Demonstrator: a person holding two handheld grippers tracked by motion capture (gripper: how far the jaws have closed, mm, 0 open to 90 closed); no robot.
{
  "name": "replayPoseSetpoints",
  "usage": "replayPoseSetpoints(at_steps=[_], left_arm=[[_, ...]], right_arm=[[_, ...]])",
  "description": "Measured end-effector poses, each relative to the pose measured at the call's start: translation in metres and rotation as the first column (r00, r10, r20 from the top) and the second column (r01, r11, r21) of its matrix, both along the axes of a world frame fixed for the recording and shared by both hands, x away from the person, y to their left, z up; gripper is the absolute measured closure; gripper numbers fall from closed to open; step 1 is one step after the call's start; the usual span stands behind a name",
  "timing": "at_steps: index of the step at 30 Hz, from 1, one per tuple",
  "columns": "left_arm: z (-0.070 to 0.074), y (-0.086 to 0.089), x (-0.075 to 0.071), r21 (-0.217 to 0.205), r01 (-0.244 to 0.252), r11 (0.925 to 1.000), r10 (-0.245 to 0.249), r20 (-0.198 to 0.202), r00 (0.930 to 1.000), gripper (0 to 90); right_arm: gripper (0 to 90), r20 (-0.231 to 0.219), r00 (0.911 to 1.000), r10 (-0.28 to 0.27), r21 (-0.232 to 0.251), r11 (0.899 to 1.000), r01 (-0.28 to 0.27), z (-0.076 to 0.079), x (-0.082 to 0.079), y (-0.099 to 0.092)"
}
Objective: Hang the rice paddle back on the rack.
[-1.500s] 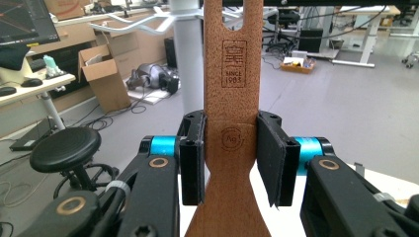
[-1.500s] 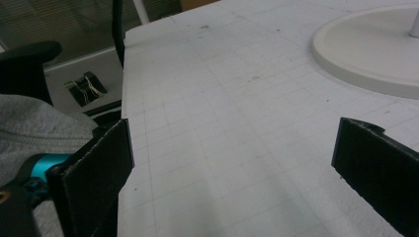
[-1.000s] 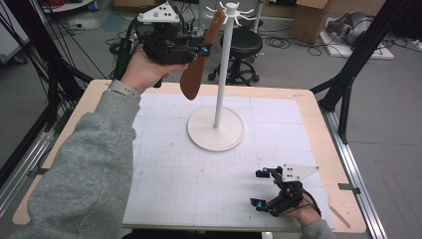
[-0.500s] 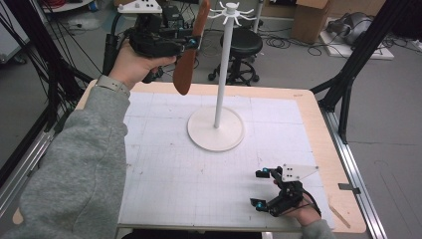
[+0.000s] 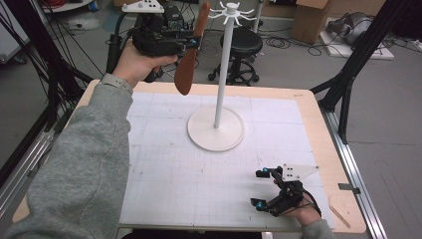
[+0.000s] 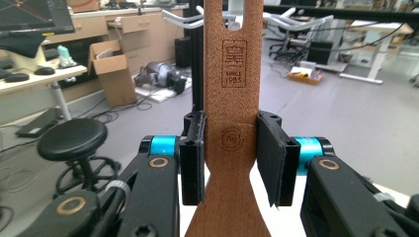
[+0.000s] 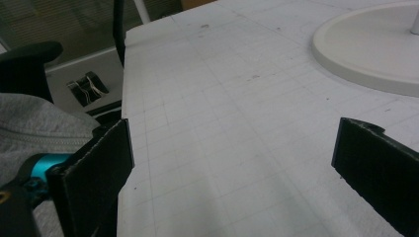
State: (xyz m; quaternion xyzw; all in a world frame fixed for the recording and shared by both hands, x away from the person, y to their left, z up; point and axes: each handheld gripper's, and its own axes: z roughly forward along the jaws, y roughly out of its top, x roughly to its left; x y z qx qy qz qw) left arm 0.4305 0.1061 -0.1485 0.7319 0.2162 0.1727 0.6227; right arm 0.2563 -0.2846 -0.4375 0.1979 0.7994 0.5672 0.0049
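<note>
Two grippers are in play, and the left gripper is up high beyond the table's far edge, pinching a brown wooden spatula by its neck. Up close in the left gripper view, both black pads press against the spatula's narrow handle, right at a round stamped mark; its blade runs off the bottom of that view, and the slot at the handle's top is cut off by the upper edge. Behind the handle, white hooks of the rack peek out, mostly covered by the wood. From the high view, the spatula hangs blade-down, just left of the white hook stand's pole, near its crown of hooks. Down at the near right corner of the table, the right gripper rests low with jaws spread wide, nothing between them; its own view shows bare gridded mat and only a slice of the stand's round base.
</note>
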Motion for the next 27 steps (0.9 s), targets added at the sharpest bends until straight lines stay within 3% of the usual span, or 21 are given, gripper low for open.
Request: replayPoseSetpoints(at_steps=[10,12,18,27], left_arm=[[-0.003,-0.004,0.002,0.018,0.002,0.9998,-0.002,-0.007,1.0000,65.5],[-0.005,-0.005,0.004,0.038,0.005,0.9993,-0.005,-0.011,0.9999,65.5],[-0.008,-0.009,0.006,0.025,0.017,0.9995,-0.016,-0.019,0.9997,65.5],[-0.012,-0.014,0.008,0.051,0.006,0.9987,-0.004,-0.027,0.9996,65.5]], right_arm=[[1.2,-0.002,1.0000,-0.002,0.001,1.000,0.002,0.000,-0.001,0.000],[1.2,-0.004,1.0000,-0.003,0.004,1.000,0.003,0.000,-0.001,0.000],[1.2,-0.004,1.0000,-0.002,-0.001,1.000,0.002,0.000,-0.001,0.000],[1.2,-0.002,1.0000,-0.002,0.002,1.000,0.002,0.000,-0.001,0.000]])
